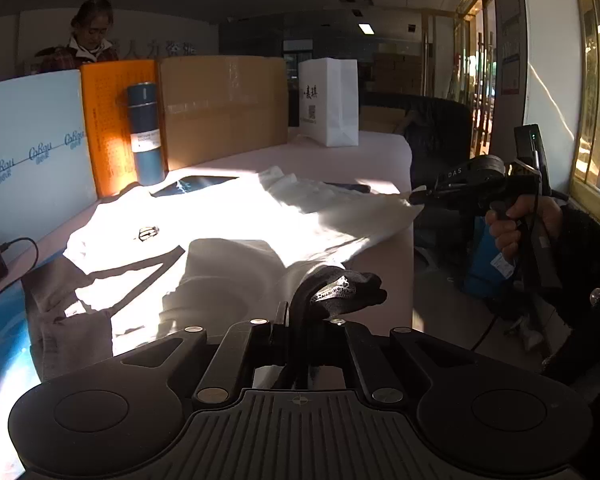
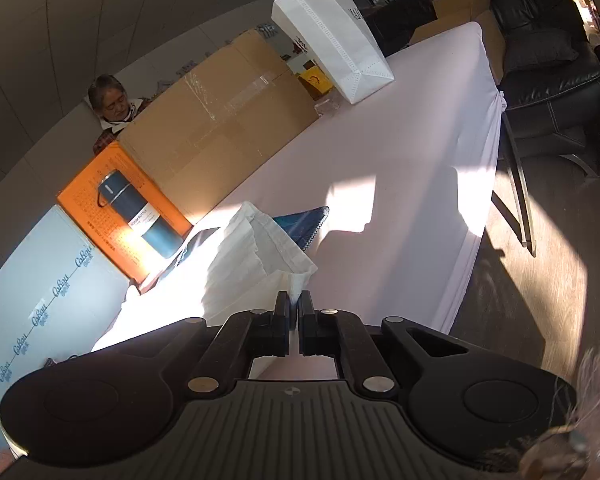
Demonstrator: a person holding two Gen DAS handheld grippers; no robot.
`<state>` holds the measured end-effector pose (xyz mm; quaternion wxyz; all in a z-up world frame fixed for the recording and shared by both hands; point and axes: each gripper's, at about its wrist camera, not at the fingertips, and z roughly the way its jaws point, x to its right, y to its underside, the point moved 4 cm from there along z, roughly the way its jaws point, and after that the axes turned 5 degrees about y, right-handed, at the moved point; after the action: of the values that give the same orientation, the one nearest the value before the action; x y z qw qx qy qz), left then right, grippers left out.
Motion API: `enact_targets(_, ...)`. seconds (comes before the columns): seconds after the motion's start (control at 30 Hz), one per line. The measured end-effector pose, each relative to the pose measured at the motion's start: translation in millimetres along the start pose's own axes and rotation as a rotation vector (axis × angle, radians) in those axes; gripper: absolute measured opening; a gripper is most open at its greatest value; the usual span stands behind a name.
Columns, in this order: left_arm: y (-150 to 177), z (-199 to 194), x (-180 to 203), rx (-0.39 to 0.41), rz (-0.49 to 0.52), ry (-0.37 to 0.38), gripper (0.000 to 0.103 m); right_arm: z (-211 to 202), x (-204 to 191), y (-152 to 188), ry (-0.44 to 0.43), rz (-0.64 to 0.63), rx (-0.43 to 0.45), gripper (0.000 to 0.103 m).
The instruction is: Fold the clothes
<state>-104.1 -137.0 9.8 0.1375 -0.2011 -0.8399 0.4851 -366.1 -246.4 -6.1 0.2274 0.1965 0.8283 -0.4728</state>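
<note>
A: Start nearest. What is the left gripper (image 1: 300,312) doing?

B: Its jaws are clenched on a dark bunch of cloth (image 1: 340,290) with a pale patterned patch, right at the near edge of the worktop (image 1: 380,152). Whether that dark cloth belongs to the white garment (image 1: 236,220) is hard to say; the glare washes out the seam.

A: And the right gripper (image 2: 294,306)?

B: Jaws pressed together on a corner of the white garment (image 2: 256,256). From the left wrist view the right gripper (image 1: 420,196) sits at the right edge of the worktop, the person's hand (image 1: 516,220) on its handle, the cloth stretched up toward it.

A: Where does the garment lie?

B: Spread across the pink-covered worktop (image 2: 400,140), in bright sunlight, with a small dark emblem (image 1: 146,233) on its left part. A grey piece of clothing (image 1: 72,320) lies at the near left.

A: Further out?

B: A dark tablet (image 1: 196,185) just beyond the garment, then a blue bottle (image 1: 145,132) standing in front of an orange box (image 1: 104,120). A pale blue box (image 1: 32,140) is to the left, a cardboard box (image 1: 224,108) to the right, and a white paper bag (image 1: 332,102) further right. A second person (image 1: 88,44) sits behind the boxes.
</note>
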Motion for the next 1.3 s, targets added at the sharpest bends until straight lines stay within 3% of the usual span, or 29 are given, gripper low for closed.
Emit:
enact_targets(0.2,18,14,4,-0.099,-0.042,0.084,0.007,-2,6,5,0.063,-0.025,-0.023,0.004)
enact_targets(0.27,24,17,8,-0.132,-0.030,0.125,0.013,2,11,7,0.095,-0.014,-0.041,0.005)
enact_targets(0.33,26,13,16,-0.125,0.002,0.178,0.043,4,13,5,0.138,-0.016,-0.033,0.007)
enact_targets(0.4,23,6,21,-0.089,0.029,0.219,0.056,4,16,1,0.190,-0.019,-0.014,0.022)
enact_targets(0.47,14,-2,19,-0.021,0.023,0.226,0.058,3,19,-4,0.227,-0.023,0.017,0.036)
enact_targets(0.53,6,-7,8,0.050,-0.022,0.182,0.066,0,22,-12,0.249,-0.029,0.060,0.037)
enact_targets(0.63,-10,-12,-19,0.182,-0.189,0.029,0.080,-1,13,-24,0.215,-0.069,0.103,0.045)
enact_targets(0.7,-18,-12,-38,0.264,-0.320,-0.074,0.080,-1,7,-33,0.192,-0.096,0.131,0.052)
enact_targets(0.8,-26,-9,-57,0.356,-0.432,-0.159,0.083,-2,-3,-45,0.158,-0.136,0.174,0.059)
enact_targets(0.87,-26,-4,-67,0.347,-0.418,-0.185,0.085,-2,-16,-56,0.088,-0.195,0.188,0.064)
enact_targets(1.0,-11,9,-82,0.245,-0.373,-0.333,0.086,15,-41,-65,0.048,-0.320,0.171,0.081)
enact_targets(1.2,2,23,-90,0.136,-0.382,-0.423,0.087,40,-78,-78,-0.012,-0.508,0.145,0.083)
enact_targets(1.3,6,28,-92,0.092,-0.381,-0.467,0.090,67,-82,-79,-0.058,-0.490,0.046,0.081)
